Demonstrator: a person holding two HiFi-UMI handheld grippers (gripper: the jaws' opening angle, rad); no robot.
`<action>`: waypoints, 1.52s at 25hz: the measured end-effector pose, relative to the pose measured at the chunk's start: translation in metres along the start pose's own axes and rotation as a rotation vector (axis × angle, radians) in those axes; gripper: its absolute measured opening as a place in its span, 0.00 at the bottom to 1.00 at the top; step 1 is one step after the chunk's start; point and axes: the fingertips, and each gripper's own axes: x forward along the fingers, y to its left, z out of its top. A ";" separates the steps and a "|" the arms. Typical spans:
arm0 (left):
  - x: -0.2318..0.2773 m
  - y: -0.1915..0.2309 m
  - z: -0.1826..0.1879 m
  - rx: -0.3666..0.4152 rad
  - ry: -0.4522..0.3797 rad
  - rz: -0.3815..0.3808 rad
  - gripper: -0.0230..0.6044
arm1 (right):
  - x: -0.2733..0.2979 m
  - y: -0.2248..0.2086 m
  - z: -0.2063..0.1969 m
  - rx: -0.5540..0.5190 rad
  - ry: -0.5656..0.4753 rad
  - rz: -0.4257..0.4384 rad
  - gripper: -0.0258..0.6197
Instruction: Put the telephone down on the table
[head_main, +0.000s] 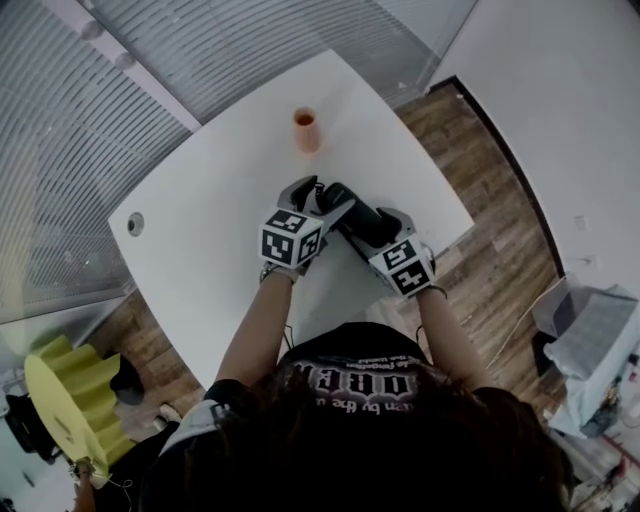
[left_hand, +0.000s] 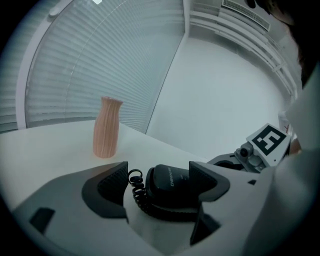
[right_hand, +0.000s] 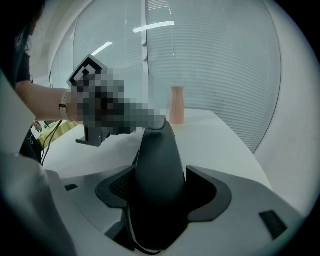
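Note:
The black telephone handset (head_main: 347, 207) is over the white table (head_main: 220, 200), near its front right edge. My right gripper (head_main: 372, 228) is shut on the handset's middle (right_hand: 160, 165), which stands up between the jaws. In the left gripper view, one end of the handset (left_hand: 170, 182) and its coiled cord (left_hand: 135, 189) lie between the wide-apart jaws of my left gripper (left_hand: 157, 182), which is open. The cord fills the gap on the left side. I cannot tell whether the handset touches the table. My left gripper (head_main: 313, 197) sits just left of the right one.
A ribbed orange vase (head_main: 306, 130) stands upright farther back on the table, also visible in the left gripper view (left_hand: 106, 127). A round hole (head_main: 135, 224) marks the table's left corner. A yellow ridged object (head_main: 70, 395) stands on the wooden floor at the left.

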 end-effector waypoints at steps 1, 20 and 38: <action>-0.002 -0.001 0.001 0.006 0.000 0.001 0.63 | -0.001 0.000 0.001 -0.002 -0.006 0.001 0.50; -0.037 -0.045 0.050 0.094 -0.144 0.064 0.45 | -0.067 -0.023 0.036 0.159 -0.247 0.009 0.50; -0.078 -0.088 0.061 0.137 -0.265 0.152 0.04 | -0.123 -0.047 0.055 0.188 -0.450 -0.127 0.11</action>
